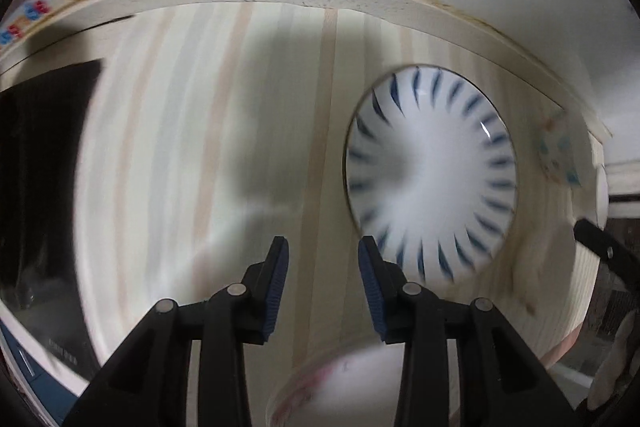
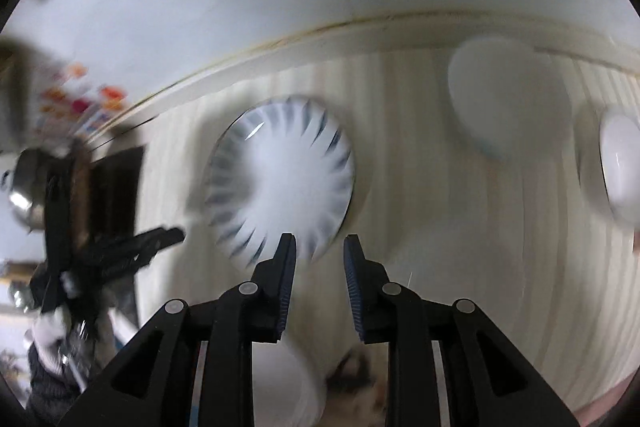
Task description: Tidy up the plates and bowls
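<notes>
Pale striped wood: the table point(image 1: 248, 131) fills the left wrist view, with a raised white edge along its far side.
Left gripper point(image 1: 323, 281): jaws apart with a clear gap, nothing between the blue pads, hovering over bare table.
Blue-striped bowl point(image 1: 430, 171): white with radiating blue dashes, on the table to the right, just beyond the right finger.
Dotted dish point(image 1: 558, 147): far right near the table edge, blurred, with coloured spots.
Pink-rimmed bowl point(image 1: 348, 387): at the near edge, below the fingers, partly hidden by them.
Dark panel point(image 1: 44, 187): black, at the left.

Right wrist view: blurred by motion.
Right gripper point(image 2: 320, 283): jaws parted, narrower gap, holding nothing.
Blue-striped bowl point(image 2: 280, 175): just beyond the left finger, centre-left on the table point(image 2: 460, 227).
White plate point(image 2: 504, 95): far right of the bowl, well apart from it.
White bowl point(image 2: 620, 167): at the right edge.
Left gripper point(image 2: 160, 239): visible at the left, near the striped bowl.
</notes>
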